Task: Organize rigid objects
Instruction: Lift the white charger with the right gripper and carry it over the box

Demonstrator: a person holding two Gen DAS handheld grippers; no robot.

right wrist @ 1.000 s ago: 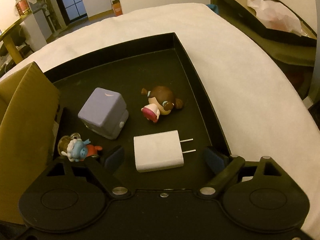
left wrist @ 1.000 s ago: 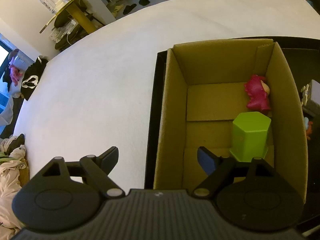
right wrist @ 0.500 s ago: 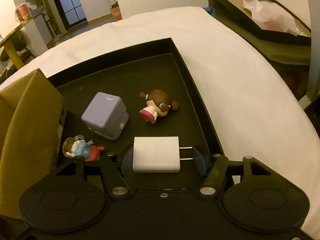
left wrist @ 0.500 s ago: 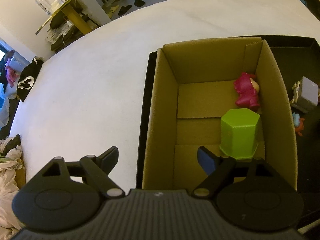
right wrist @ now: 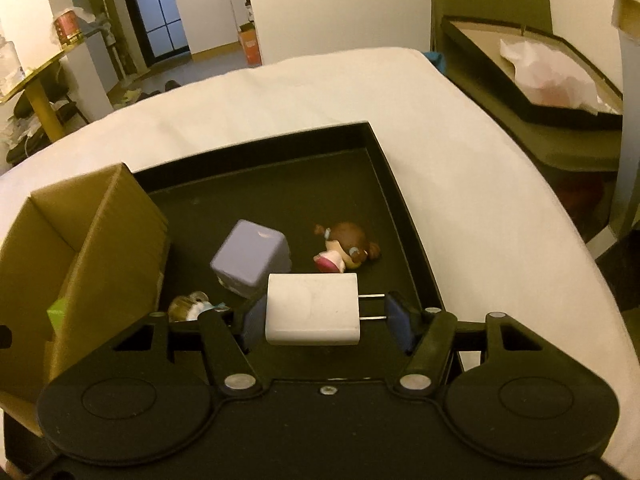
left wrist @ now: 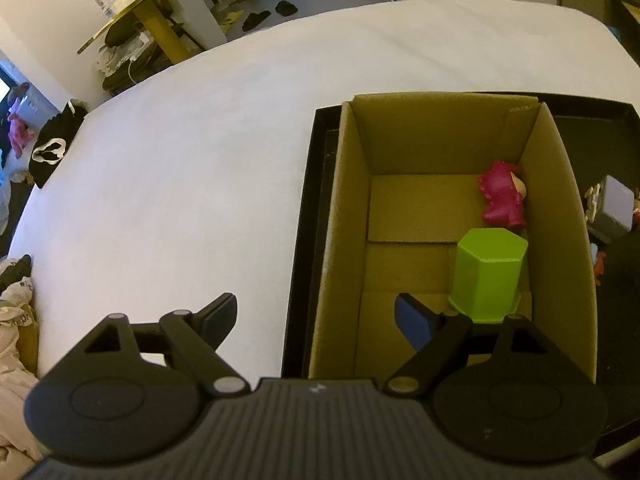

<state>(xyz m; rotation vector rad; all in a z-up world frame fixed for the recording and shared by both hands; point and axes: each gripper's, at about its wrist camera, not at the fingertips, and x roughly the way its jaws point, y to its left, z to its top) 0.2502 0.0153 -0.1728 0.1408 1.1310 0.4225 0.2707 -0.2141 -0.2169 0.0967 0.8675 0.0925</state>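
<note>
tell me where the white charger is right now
In the right wrist view, the white charger sits between the right gripper's fingers, above the black tray, in front of the lavender cube.

Left gripper [left wrist: 316,316]: jaws spread wide, nothing between the blue pads [left wrist: 412,322]. One fingertip sits at 8 o'clock in the left wrist view, the other at 5 o'clock. The black body fills the 6 o'clock edge, pointing toward 12 o'clock

Right gripper [right wrist: 324,318]: jaws drawn in on a white plug [right wrist: 312,314] held crosswise, lifted above the surface below. One pad presses the flat end at 9 o'clock of the plug; the other meets the prong tips at 3 o'clock. Both linkage arms angle inward
</note>
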